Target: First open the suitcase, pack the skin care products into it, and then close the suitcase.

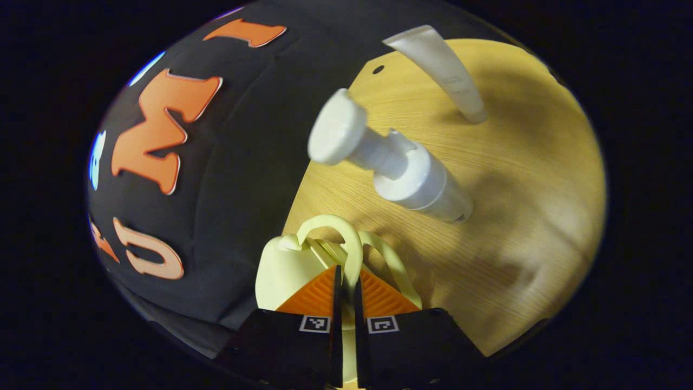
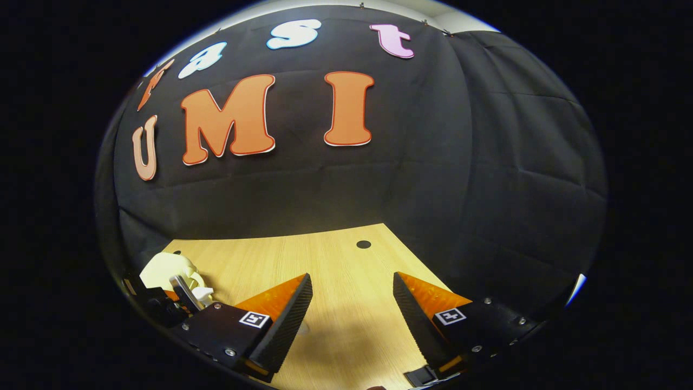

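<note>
Left gripper view: the left gripper (image 1: 346, 281), its fingers nearly together, pinches the looped handle (image 1: 330, 233) of a pale yellow suitcase (image 1: 287, 268) on the wooden table (image 1: 520, 216). Beyond stand a white pump bottle (image 1: 417, 179) and a white tube (image 1: 444, 70). Right gripper view: the right gripper (image 2: 352, 303) hangs wide apart, holding nothing, with the suitcase at far left.

The left gripper view sits close above the pale yellow suitcase (image 1: 292, 265) at the bottom centre of the frame. It looks down and along the wooden table (image 1: 530, 227), with the frame rolled so the table fills the right and the black cloth wall the left. The right gripper view rides low over the same table (image 2: 335, 325), facing level toward the wall. Both views share the tabletop, and the suitcase (image 2: 162, 268) sits at its lower left.
</note>
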Tool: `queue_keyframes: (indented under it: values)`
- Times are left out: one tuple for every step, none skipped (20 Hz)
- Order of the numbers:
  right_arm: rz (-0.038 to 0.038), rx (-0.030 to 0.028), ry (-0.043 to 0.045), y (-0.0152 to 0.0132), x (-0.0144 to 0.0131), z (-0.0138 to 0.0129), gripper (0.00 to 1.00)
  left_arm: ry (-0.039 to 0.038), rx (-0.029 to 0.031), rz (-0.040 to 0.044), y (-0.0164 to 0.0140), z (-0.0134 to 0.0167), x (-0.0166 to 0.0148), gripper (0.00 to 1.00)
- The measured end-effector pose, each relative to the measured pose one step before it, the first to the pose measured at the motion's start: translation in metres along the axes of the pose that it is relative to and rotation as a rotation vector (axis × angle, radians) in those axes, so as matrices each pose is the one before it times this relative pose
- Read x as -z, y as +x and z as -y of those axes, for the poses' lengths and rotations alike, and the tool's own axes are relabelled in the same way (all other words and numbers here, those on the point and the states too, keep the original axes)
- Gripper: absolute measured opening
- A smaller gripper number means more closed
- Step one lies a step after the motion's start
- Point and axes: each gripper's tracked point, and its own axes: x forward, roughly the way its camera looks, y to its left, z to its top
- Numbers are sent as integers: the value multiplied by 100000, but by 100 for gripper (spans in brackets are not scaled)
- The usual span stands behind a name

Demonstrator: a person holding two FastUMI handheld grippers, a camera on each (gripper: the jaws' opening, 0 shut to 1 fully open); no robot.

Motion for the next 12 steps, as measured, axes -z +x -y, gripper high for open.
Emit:
queue_keyframes:
  values:
    - [-69,-1437,629,90,-141,-681,95,-5343,1537,1044,-273,-165,-458,10]
    - [-330,-1737,723,57,-207,-833,95,-5373,2811,376,-351,357,-289,5]
    - [-219,-1615,665,42,-158,-956,95,-6803,2166,857,-148,56,-200,4]
    - [447,-1277,530,-95,-341,-1016,95,-6368,2254,1534,-338,12,-313,5]
    - [1123,-1301,152,-102,-627,-914,95,-5947,1217,1807,-509,-262,-271,5]
    - [1726,-1369,-332,-199,-699,-1071,95,-6114,450,1990,-835,-383,-217,4]
    - [1845,-1287,-815,-194,-780,-1232,95,-6006,901,2485,-672,-222,-468,5]
    - [1729,-1181,-939,-222,-746,-1163,95,-6091,1518,1789,-720,-9,-432,4]
    - [1376,-1433,-620,-196,-711,-1241,95,-6526,1684,1908,-642,-219,-423,4]
    - [1168,-1852,-75,-192,-587,-1340,95,-6469,1864,2020,-796,-189,-509,4]
    - [878,-1811,202,-226,-532,-1455,95,-5749,1588,1719,-635,-248,-380,4]
    - [494,-1717,293,-255,-427,-1469,95,-6228,1902,2376,563,-509,263,4]
